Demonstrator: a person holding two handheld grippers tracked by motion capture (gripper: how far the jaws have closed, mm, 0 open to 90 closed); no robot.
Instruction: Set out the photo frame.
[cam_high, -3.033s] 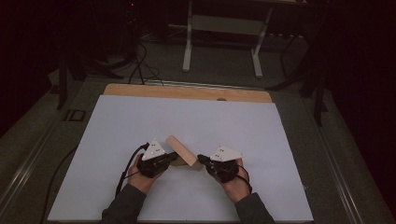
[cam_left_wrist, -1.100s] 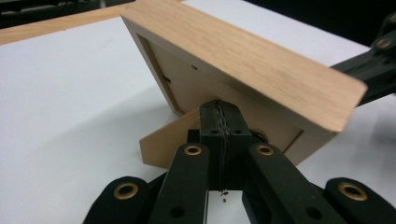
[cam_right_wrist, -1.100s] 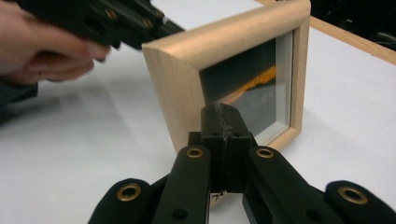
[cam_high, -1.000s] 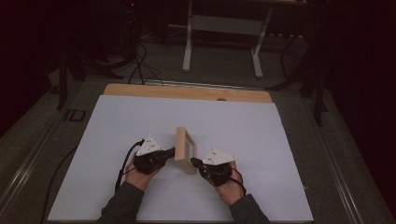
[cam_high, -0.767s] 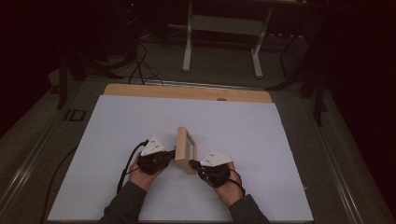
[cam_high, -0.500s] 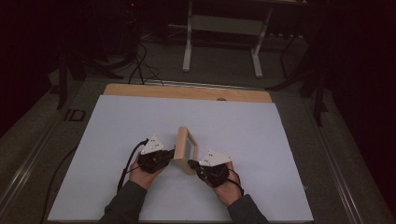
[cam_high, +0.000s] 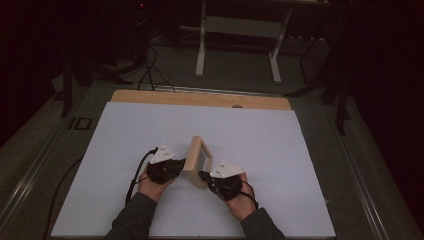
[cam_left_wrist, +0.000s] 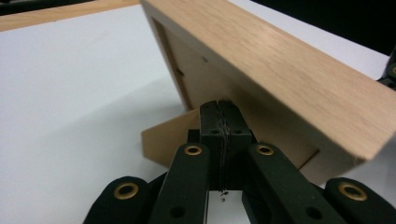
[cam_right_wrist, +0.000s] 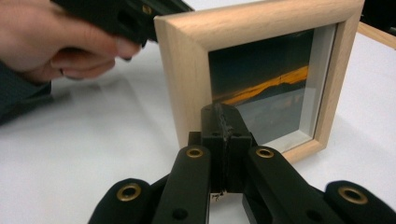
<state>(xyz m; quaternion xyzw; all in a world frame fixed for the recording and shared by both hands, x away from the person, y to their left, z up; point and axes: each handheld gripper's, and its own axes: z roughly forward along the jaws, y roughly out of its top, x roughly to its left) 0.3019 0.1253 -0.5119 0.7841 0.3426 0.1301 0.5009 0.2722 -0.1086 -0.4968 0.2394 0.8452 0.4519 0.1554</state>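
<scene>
High view: we flank the upright picture frame (cam_high: 198, 161) mid-table (cam_high: 280, 145), left gripper (cam_high: 176, 166) and right gripper (cam_high: 204, 176) both clamped empty against it, table edges well apart all round.

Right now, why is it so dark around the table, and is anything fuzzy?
High view: light falls on the white table, the room behind is nearly black. Right gripper view: the hand at top left is blurred, the picture frame sharp. Left gripper view: the frame's near corner is soft.
</scene>
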